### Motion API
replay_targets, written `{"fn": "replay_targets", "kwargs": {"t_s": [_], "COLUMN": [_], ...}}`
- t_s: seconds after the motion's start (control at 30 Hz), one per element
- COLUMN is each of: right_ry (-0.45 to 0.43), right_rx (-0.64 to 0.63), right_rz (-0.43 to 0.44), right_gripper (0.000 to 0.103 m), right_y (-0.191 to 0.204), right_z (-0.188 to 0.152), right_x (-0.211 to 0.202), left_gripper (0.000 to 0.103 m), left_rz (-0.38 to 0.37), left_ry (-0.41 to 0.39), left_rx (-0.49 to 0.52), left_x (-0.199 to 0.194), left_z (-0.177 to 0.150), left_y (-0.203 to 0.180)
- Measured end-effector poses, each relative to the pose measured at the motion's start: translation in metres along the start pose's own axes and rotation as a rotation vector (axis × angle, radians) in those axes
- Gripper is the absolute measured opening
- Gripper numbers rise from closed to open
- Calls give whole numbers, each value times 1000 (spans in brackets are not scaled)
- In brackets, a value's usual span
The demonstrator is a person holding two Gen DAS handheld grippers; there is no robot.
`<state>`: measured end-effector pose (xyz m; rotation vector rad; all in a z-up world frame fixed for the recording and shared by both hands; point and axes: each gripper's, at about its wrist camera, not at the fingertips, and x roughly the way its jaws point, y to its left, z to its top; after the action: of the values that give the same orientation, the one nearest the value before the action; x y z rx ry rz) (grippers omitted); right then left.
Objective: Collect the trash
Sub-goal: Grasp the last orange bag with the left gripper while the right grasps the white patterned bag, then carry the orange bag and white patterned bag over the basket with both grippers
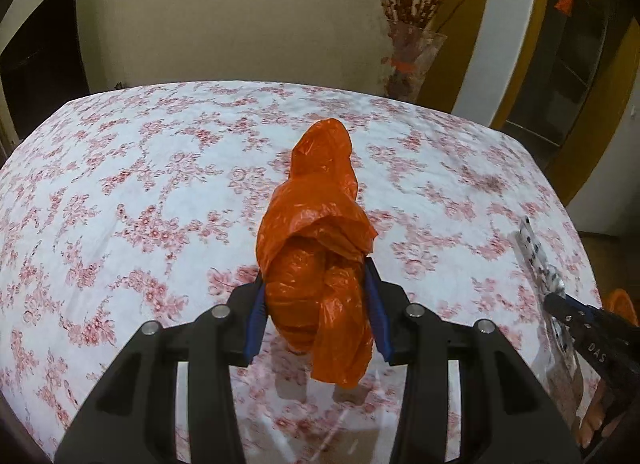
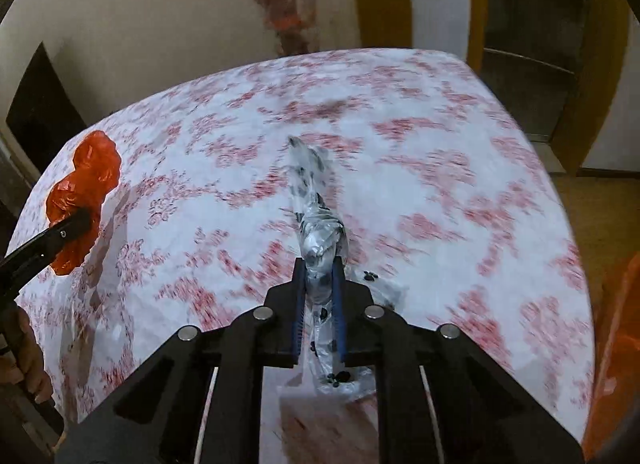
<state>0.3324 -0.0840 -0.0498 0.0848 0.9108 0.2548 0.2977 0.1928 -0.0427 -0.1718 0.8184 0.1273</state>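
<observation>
Your left gripper (image 1: 316, 300) is clamping a crumpled orange plastic bag (image 1: 316, 248), lifted above the floral tablecloth (image 1: 120, 184). Your right gripper (image 2: 320, 292) is pinching a clear wrapper with black spots (image 2: 316, 224), also held off the cloth.

Risks:
- The wrapper is sitting in a thin, slick twist between the pads, so a fast swing is likely slipping it out (the right view is blurring already).
- The orange bag's loose tail is hanging below the jaws and could snag the cloth.
- You're working near the vase of dried branches (image 1: 412, 60) behind the table; watch the sweep.
</observation>
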Motion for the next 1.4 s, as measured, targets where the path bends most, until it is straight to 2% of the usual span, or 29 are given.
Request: {"fn": "replay_targets", "kwargs": {"t_s": [0.2, 0.33, 0.63, 0.97, 1.4], "right_ry": [-84, -181, -334, -413, -458], "right_rx": [72, 124, 167, 221, 336], "right_rz": [-11, -24, -65, -132, -202], "right_gripper": [11, 11, 11, 11, 12], "right_y": [-31, -56, -89, -125, -187], "right_z": [-8, -11, -28, -49, -81], "right_x": [-47, -93, -169, -208, -244], "left_gripper": [43, 43, 43, 43, 43], "left_rz": [-58, -101, -209, -346, -481], "left_ry": [-22, -49, -103, -114, -82], "left_rx": [34, 72, 160, 258, 357], "left_x": [-18, -39, -87, -123, -139], "left_z": [-3, -6, -14, -31, -58], "left_y": [-28, -52, -113, -192, -284]}}
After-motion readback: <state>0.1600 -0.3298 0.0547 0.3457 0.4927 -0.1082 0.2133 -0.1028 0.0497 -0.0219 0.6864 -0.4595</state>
